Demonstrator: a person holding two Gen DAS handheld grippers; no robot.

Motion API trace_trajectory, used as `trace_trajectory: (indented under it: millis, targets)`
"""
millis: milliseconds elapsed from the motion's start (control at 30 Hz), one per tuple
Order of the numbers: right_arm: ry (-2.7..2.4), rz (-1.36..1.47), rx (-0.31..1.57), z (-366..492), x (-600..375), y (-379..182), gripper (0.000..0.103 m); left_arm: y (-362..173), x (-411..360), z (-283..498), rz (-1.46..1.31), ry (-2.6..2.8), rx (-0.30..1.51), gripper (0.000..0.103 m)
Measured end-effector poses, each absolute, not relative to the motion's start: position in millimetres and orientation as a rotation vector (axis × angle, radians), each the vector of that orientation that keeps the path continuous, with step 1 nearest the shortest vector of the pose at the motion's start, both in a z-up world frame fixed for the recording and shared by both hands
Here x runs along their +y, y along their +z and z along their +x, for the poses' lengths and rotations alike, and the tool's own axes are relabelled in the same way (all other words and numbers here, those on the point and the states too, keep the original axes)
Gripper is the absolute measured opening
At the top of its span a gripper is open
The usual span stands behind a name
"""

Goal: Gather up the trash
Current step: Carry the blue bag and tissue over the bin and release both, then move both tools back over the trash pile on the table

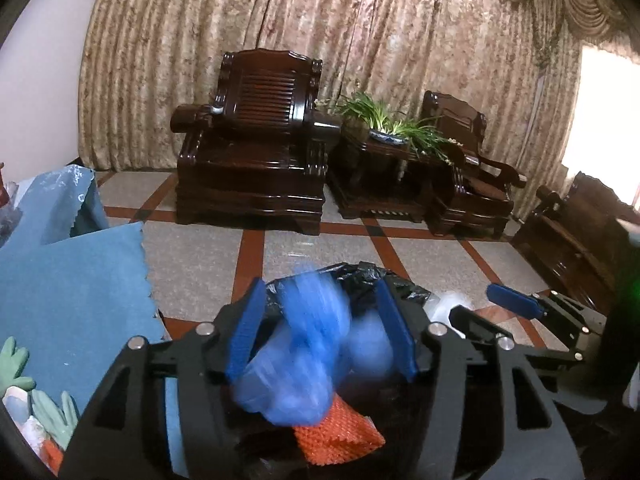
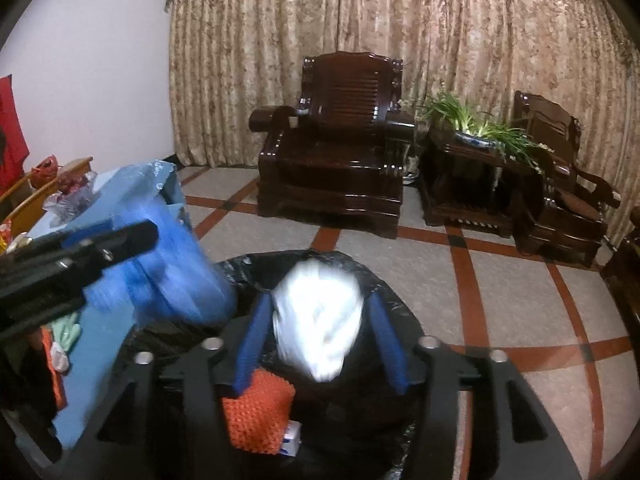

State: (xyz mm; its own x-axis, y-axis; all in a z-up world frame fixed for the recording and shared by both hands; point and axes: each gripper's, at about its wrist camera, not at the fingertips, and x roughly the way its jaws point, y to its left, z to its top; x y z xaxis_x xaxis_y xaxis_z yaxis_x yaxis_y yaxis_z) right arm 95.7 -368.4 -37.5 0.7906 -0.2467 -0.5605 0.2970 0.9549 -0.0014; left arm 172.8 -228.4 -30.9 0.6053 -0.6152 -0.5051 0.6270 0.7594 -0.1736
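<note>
Both grippers hover over a bin lined with a black bag. My left gripper is open, and a blurred blue plastic bag hangs loose between its blue pads above the bin. My right gripper is open too, with a blurred white plastic bag loose between its pads. An orange mesh piece lies inside the bin. The blue bag and the left gripper's finger show at the left in the right wrist view.
A table with a blue cloth stands to the left, holding green gloves and other clutter. Dark wooden armchairs and a side table with a plant stand across the tiled floor.
</note>
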Motion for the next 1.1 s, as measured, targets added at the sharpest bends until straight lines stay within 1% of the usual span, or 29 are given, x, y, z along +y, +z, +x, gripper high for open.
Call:
trace_trajectory:
  millis: [33,67,133,167,200,300,333,600,900,1100]
  targets:
    - [-0.298,0.092,0.589,94,-369,-38,0.067,-30,-227,174,0.023,-0.714,0.570,0.063]
    - [-0.305,0.095,0.585,92,-369,-38,0.071,-29,-224,174,0.023,-0.708,0.566,0.065]
    - [-0.316,0.096,0.570,88,-366,-37,0.085,-27,-216,173,0.027,-0.691,0.556,0.070]
    - [-0.323,0.096,0.563,86,-365,-36,0.089,-25,-210,173,0.030,-0.681,0.551,0.072]
    - [-0.329,0.097,0.558,84,-365,-35,0.096,-23,-205,172,0.033,-0.670,0.545,0.077]
    - [-0.322,0.110,0.538,79,-358,-29,0.097,-19,-183,167,0.040,-0.622,0.523,0.088]
    - [-0.317,0.112,0.537,78,-356,-28,0.097,-19,-174,165,0.041,-0.604,0.522,0.089]
    - [-0.230,0.125,0.514,80,-316,-21,0.097,-23,-96,145,0.039,-0.474,0.545,0.090]
    - [-0.064,0.084,0.501,99,-234,-17,0.097,-19,4,124,-0.010,-0.286,0.547,0.090]
    - [0.037,0.065,0.502,113,-180,-25,0.097,-21,72,116,-0.034,-0.142,0.552,0.090]
